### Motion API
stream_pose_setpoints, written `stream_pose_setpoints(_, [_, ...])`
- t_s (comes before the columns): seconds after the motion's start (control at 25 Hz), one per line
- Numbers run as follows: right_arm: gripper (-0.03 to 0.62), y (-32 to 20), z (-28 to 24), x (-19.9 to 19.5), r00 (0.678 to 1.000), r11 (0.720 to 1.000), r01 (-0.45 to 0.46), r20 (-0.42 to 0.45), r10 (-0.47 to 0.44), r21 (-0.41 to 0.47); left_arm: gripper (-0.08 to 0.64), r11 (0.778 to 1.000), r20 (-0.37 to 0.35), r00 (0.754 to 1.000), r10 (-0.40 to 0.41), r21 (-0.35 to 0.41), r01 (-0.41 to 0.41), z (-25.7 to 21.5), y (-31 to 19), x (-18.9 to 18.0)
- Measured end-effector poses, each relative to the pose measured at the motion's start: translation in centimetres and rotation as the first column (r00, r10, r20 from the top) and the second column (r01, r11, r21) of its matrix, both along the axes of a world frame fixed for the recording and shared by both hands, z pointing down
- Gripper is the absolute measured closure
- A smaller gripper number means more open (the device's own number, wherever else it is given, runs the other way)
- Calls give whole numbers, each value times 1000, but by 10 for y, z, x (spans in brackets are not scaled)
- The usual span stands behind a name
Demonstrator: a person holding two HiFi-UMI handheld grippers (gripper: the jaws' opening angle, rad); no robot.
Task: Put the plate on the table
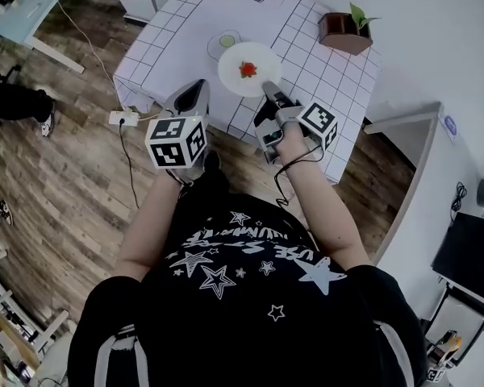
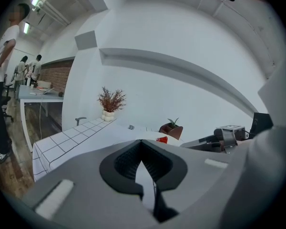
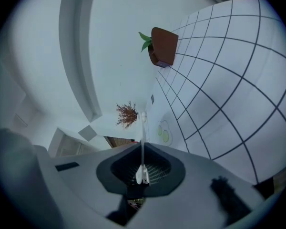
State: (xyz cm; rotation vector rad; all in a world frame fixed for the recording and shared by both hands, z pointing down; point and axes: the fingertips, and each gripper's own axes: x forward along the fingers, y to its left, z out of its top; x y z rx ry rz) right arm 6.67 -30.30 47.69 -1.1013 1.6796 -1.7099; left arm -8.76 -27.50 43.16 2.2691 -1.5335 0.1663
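— Between the right gripper's (image 1: 268, 87) jaws sits the near rim of the white plate (image 1: 234, 71). The jaws are clamped on it, and the right gripper view shows that rim edge-on.

— And beyond the claw?

— The plate carries a red piece (image 1: 248, 69) and lies over the gridded table (image 1: 177, 47), just past its near edge. Whether it touches the cloth cannot be told. A green-centred saucer (image 1: 224, 41) sits just beyond the plate, to the claw's left.

— Room to move?

— Ahead and to the claw's right, open cloth runs up to a brown planter (image 1: 344, 32) at the far corner. The left gripper (image 1: 198, 91), jaws together on nothing, hovers to the claw's left by the table's edge.
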Motion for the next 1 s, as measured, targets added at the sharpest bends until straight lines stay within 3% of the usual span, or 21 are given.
stream_pose_setpoints(0.48, [571, -75, -1, -12, 995, 995, -99, -23, 99, -6, 552, 996, -21, 996, 87, 8, -86, -1, -87, -23])
stream_pose_setpoints(1.0, [571, -133, 3, -33, 990, 990, -139, -35, 138, -5, 552, 992, -32, 992, 123, -7, -124, 9, -148, -57])
